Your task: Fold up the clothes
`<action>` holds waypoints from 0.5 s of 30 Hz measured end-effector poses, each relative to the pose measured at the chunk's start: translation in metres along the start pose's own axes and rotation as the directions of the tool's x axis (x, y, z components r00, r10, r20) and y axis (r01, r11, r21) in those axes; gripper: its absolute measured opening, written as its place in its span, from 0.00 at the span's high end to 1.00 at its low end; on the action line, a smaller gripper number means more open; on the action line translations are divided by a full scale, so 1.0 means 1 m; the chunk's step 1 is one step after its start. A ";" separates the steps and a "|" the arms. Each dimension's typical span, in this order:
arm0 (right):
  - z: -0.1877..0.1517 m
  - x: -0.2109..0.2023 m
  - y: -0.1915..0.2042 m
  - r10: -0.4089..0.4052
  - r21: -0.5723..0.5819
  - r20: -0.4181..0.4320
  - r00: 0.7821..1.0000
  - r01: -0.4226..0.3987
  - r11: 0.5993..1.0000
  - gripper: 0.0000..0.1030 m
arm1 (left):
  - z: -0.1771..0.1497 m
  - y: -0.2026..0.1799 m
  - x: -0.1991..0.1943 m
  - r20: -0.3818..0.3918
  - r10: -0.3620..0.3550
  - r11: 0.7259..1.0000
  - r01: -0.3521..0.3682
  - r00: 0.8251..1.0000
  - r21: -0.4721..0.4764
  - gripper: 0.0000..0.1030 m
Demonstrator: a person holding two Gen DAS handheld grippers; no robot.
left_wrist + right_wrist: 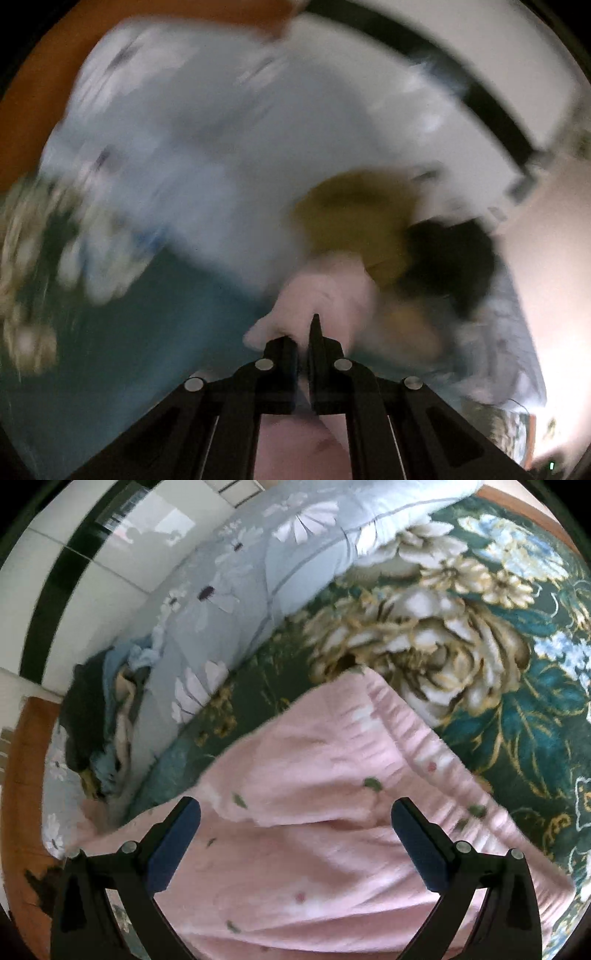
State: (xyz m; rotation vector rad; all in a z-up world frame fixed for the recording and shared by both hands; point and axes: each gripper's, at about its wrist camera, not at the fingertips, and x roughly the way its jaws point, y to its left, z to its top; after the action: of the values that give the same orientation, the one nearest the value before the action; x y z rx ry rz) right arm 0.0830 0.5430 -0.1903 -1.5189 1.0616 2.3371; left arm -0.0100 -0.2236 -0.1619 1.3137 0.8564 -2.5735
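A pink garment (pixel 314 849) with small green and red prints and a gathered waistband lies on a green floral blanket (pixel 517 720). My right gripper (pixel 295 812) is open just above the garment, its fingers apart on either side of a fold. In the blurred left wrist view, my left gripper (pixel 304 332) is shut on a bunched edge of the pink garment (pixel 325 291), which also hangs below the fingers.
A grey-blue floral quilt (pixel 258 572) lies rolled along the tiled wall (pixel 110 554). A pile of other clothes (pixel 110 720), with an olive piece (pixel 354 221) and a black piece (pixel 450 258), sits beside it. A brown wooden bed frame (pixel 26 775) borders the blanket.
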 end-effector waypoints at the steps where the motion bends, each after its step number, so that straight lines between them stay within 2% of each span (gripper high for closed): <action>1: 0.001 0.002 -0.001 -0.005 -0.002 -0.004 1.000 0.005 1.000 0.00 | -0.007 0.019 0.010 -0.031 0.019 0.998 -0.020 0.999 -0.055 0.96; 3: 0.006 0.005 -0.002 -0.024 -0.013 -0.007 1.000 0.024 1.000 0.00 | -0.022 0.051 0.026 -0.084 0.043 0.987 -0.056 0.996 -0.153 0.96; 6: 0.021 0.005 -0.004 -0.097 -0.056 0.011 0.995 0.097 0.994 0.00 | -0.042 0.081 0.037 -0.123 0.046 0.964 -0.076 0.991 -0.255 0.95; 11: 0.046 0.024 -0.022 -0.115 -0.019 -0.020 0.993 0.115 0.993 0.00 | -0.045 0.093 0.040 -0.153 -0.010 0.952 -0.037 0.988 -0.303 0.88; 13: 0.054 0.032 -0.028 -0.108 0.001 -0.036 0.994 0.108 0.994 0.00 | -0.039 0.096 0.036 -0.152 -0.015 0.954 -0.032 0.988 -0.299 0.70; 15: 0.060 0.037 -0.027 -0.084 0.015 -0.043 0.996 0.084 0.996 0.00 | -0.034 0.097 0.029 -0.138 -0.015 0.953 -0.028 0.990 -0.301 0.60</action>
State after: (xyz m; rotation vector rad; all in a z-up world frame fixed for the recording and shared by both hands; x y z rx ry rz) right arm 0.0352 0.5923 -0.2204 -1.5815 1.0036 2.2444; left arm 0.0305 -0.2819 -0.2420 1.4058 1.2110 -2.2493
